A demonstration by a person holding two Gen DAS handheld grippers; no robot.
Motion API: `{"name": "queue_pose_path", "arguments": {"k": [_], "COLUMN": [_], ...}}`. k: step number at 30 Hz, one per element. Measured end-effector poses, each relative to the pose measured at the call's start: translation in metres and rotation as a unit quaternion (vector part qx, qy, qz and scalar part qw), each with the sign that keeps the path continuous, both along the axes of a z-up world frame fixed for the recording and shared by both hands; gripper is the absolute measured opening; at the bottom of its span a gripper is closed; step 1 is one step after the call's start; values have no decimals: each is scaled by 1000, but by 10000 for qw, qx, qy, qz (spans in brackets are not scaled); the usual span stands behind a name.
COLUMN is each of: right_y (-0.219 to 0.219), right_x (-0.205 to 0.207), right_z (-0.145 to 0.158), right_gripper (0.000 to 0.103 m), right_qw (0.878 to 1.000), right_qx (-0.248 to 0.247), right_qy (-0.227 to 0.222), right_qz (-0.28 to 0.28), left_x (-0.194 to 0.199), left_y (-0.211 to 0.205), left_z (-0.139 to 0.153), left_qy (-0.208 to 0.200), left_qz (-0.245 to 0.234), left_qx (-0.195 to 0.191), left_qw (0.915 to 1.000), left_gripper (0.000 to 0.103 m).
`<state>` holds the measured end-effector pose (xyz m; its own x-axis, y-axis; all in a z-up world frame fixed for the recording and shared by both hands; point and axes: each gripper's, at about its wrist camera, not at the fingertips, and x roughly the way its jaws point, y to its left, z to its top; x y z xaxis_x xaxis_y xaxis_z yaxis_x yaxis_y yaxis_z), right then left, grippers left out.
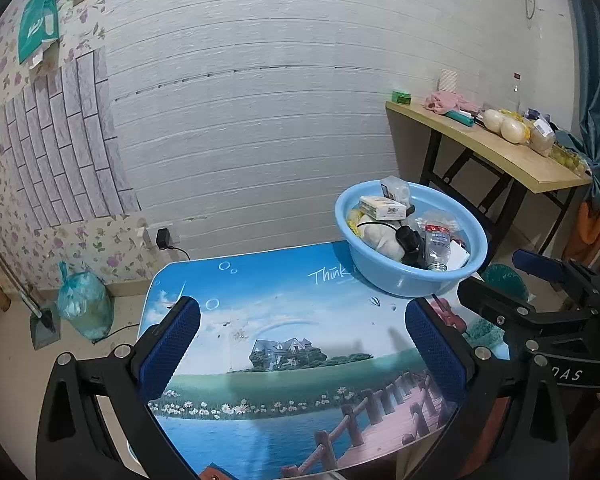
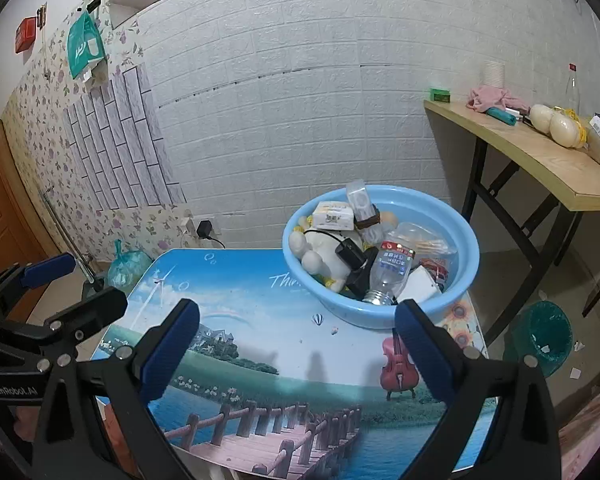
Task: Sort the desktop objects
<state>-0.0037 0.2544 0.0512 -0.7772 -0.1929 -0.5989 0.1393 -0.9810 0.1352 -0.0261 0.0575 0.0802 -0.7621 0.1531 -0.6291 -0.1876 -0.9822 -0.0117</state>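
Observation:
A light blue basin stands at the far right corner of a small table printed with a landscape picture. Piled inside are a clear plastic bottle, a white plush toy, a tissue pack, a black charger, a white box and plastic bags. My left gripper hovers open over the table's middle, holding nothing. My right gripper is open too, just short of the basin.
A wooden side table with cloth, bottle and bagged goods stands right. A green bin sits on the floor under it. A tied teal bag and a dustpan lie left of the table. A brick-pattern wall is behind.

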Motion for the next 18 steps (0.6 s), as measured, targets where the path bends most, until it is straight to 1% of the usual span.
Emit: {"name": "queue_pose_path", "arguments": {"k": [14,18], "right_y": [-1,-1], "right_x": [3,3], "right_z": [1,1], "right_gripper": [100,100], "right_qw": [10000,10000], "right_qx": [10,9], "right_qy": [-9,-9], "right_qz": [22,33], "left_x": [3,5], "left_y": [-2,-2], "left_z": [-1,1], "left_qy": [-25,31], "left_qz": [29,33], "left_qx": [29,-9], "left_qw": [10000,10000], "left_gripper": [103,103]}}
